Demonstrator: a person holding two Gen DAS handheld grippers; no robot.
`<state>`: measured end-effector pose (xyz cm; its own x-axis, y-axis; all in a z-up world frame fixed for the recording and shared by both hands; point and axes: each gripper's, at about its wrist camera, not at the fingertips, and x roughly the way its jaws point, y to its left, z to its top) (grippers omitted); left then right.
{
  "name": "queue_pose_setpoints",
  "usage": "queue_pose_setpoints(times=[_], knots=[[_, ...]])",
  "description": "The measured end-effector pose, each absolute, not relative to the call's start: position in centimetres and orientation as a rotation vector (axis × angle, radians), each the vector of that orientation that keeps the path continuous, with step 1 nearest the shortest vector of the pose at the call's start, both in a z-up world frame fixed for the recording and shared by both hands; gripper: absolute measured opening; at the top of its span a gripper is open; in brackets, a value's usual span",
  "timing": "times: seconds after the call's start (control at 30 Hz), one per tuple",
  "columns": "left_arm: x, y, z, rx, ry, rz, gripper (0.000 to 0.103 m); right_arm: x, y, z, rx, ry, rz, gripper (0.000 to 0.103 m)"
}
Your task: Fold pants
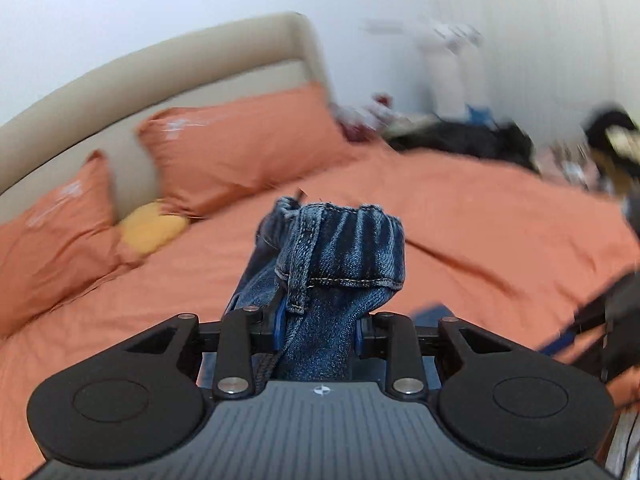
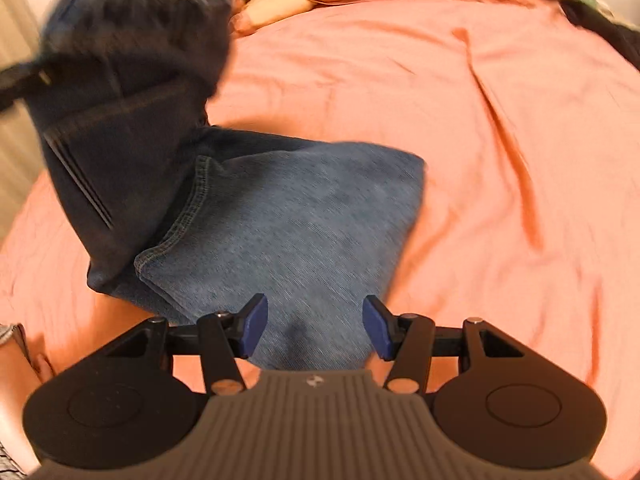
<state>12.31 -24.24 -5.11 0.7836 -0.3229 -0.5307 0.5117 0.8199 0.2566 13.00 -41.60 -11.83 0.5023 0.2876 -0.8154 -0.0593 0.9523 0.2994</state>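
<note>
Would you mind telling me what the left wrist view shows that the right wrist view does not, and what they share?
Only the left wrist view shows the left tongs shut on the bunched waistband of the blue denim jeans, along with the beige padded headboard and blurred dark clothing at the bed's far edge.

Only the right wrist view shows the right tongs open above the jeans' folded lower part, which lies flat on the bed.

Both show the jeans, the orange bedsheet, the orange pillows and a yellow cushion.
</note>
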Motion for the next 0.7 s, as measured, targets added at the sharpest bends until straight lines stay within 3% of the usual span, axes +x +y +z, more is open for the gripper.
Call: queue_pose_setpoints(times=[0.23,0.37,0.63,0.7], knots=[[8.5,-30.6,-13.0,0.653,0.601,-0.578,0.033,11.4,-43.4,-13.1,0.263,1.030,0.203,0.051],[8.1,-31.8,-15.7,0.751,0.715,-0.654,0.040,11.1,-43.7,-13.7,0.240,1.051,0.203,0.051],[11.0,-29.3,-14.7,0.509,0.880,-0.801,0.065,10.3,-43.7,-13.2,0.230,1.039,0.203,0.051],[11.7,-27.8,-13.8,0.384,0.914,-0.849,0.077,10.4,-43.3,-12.4,0.230,1.023,0.211,0.051]])
